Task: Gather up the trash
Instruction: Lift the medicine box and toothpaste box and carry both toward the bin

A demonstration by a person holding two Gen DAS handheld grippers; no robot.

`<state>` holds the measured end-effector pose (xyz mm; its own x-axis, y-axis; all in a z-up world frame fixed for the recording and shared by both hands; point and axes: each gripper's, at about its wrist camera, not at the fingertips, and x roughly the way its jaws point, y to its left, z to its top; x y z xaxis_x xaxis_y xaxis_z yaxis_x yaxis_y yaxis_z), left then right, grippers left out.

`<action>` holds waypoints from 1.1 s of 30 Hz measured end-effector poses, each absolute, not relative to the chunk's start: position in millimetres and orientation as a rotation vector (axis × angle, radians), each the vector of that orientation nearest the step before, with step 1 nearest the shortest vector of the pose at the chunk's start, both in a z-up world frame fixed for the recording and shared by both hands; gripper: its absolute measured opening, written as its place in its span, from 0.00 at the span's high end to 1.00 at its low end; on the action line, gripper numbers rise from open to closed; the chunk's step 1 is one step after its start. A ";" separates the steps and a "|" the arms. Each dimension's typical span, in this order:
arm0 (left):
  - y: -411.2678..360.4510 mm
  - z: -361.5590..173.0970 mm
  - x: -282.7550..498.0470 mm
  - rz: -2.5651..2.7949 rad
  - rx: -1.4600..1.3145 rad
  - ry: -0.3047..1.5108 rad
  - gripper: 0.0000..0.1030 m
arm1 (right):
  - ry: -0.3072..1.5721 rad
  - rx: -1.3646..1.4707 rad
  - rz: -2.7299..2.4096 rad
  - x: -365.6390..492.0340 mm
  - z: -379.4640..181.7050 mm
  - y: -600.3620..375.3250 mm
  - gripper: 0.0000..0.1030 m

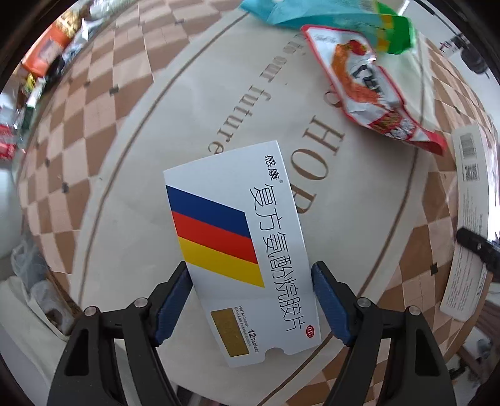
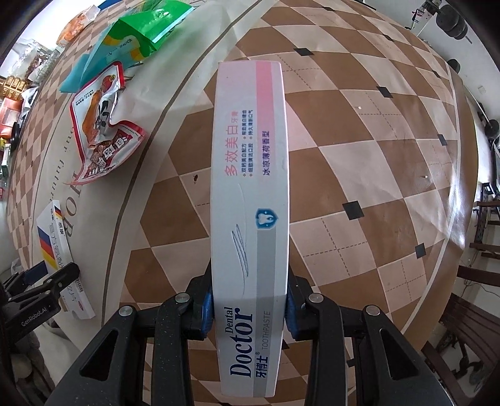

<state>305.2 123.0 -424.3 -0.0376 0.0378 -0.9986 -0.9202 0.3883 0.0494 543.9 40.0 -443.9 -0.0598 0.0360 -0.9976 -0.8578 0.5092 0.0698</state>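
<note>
— Between the blue pads of the left gripper (image 1: 251, 278), what lies there?

— A white medicine box (image 1: 239, 246) with blue, red and yellow stripes, flat on the beige floor mat (image 1: 131, 175). The jaws stand at its two long edges, close or just touching; whether they actually press it, I cannot tell.

— And ahead of that claw?

— A red-edged snack wrapper (image 1: 372, 90) up to its right, and beyond it a teal and green bag (image 1: 331, 18), both on the mat.

— The right gripper (image 2: 250, 307)?

— Clenched on a long white toothpaste box (image 2: 250, 200), which runs straight out ahead of the fingers above the brown checkered floor (image 2: 359, 156). Off to this claw's left sit the same wrapper, bag and medicine box.
</note>
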 end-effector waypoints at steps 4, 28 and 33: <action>109.1 -404.5 308.8 0.957 -0.801 1.370 0.27 | 1.429 -0.718 0.893 536.7 -429.7 34.9 0.64; -39.8 -270.1 176.8 0.915 -0.628 1.080 0.27 | 1.258 -0.553 1.079 326.3 -291.3 -112.8 0.64; -76.5 -282.3 125.8 0.905 -0.665 1.094 0.27 | 1.270 -0.542 1.077 269.1 -289.2 -159.4 0.64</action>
<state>125.8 -76.5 -282.2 0.1829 0.2821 -0.9418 -0.8722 0.4886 -0.0230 269.1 -159.4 -289.2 -0.0661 0.3406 -0.9379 -0.8698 0.4409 0.2215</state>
